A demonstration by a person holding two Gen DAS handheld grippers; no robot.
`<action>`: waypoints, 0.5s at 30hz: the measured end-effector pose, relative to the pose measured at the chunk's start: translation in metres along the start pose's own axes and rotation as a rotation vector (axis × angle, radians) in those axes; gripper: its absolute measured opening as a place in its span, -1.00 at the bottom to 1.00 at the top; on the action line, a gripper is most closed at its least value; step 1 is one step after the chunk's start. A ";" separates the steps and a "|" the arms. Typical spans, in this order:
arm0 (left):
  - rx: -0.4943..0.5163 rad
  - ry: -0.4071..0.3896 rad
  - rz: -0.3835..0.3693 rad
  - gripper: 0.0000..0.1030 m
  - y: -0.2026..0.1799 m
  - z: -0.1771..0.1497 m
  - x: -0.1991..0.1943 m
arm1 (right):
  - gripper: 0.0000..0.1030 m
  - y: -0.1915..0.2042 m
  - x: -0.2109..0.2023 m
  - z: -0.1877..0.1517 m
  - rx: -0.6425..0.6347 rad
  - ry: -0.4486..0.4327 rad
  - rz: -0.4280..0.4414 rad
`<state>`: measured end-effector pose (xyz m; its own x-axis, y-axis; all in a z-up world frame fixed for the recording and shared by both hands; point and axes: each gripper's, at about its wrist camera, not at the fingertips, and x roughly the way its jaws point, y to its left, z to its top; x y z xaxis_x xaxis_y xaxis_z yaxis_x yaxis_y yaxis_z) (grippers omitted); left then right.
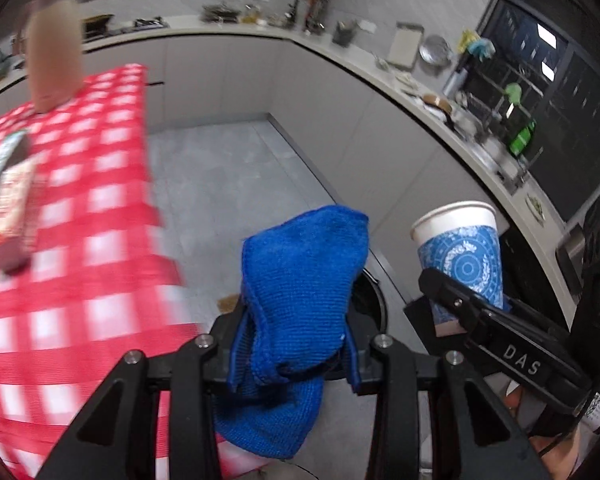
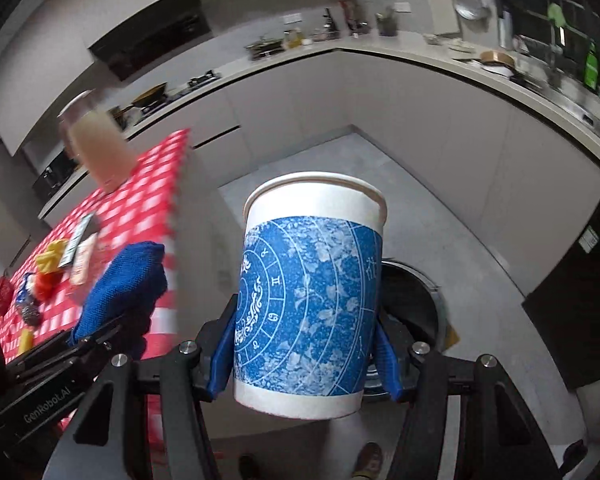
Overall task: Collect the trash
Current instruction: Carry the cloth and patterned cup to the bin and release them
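Note:
My left gripper (image 1: 296, 344) is shut on a crumpled blue cloth (image 1: 300, 288), which bulges up between the fingers and hangs below them. The same blue cloth (image 2: 124, 292) shows at the left of the right wrist view. My right gripper (image 2: 306, 356) is shut on a white paper cup with a blue zodiac print (image 2: 312, 292), held upright by the blue pads (image 2: 224, 356) on its sides. That cup (image 1: 460, 256) also appears to the right in the left wrist view. A round dark bin (image 2: 420, 300) stands on the floor just behind the cup.
A table with a red and white checked cloth (image 1: 80, 208) lies to the left, carrying a tall bottle of pale liquid (image 1: 54, 52), packets (image 1: 8, 208) and small wrappers (image 2: 48, 268). Grey floor (image 1: 228, 184) stretches ahead, ringed by kitchen counters (image 1: 340, 52). Shoes (image 2: 368, 460) show below.

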<state>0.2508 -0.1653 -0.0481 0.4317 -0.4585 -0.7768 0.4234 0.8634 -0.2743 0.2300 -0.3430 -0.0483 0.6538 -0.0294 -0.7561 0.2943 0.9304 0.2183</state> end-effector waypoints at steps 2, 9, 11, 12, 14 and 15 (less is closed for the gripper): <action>0.008 0.027 0.005 -0.22 -0.016 -0.001 0.019 | 0.18 -0.021 0.008 -0.001 0.013 0.020 -0.004; -0.013 0.111 0.057 -0.22 -0.035 -0.010 0.084 | 0.18 -0.064 0.066 -0.008 0.009 0.120 0.014; -0.027 0.139 0.078 -0.21 -0.034 -0.016 0.103 | 0.18 -0.073 0.087 -0.013 0.000 0.157 0.015; -0.035 0.150 0.086 -0.19 -0.034 -0.018 0.110 | 0.18 -0.076 0.096 -0.015 -0.005 0.175 0.017; -0.067 0.186 0.101 -0.14 -0.030 -0.023 0.127 | 0.21 -0.083 0.116 -0.019 -0.013 0.221 0.022; -0.083 0.206 0.101 -0.12 -0.028 -0.024 0.134 | 0.23 -0.087 0.124 -0.020 -0.011 0.235 0.022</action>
<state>0.2779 -0.2457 -0.1584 0.2938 -0.3234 -0.8995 0.3157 0.9211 -0.2281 0.2711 -0.4207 -0.1733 0.4794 0.0751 -0.8744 0.2732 0.9341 0.2300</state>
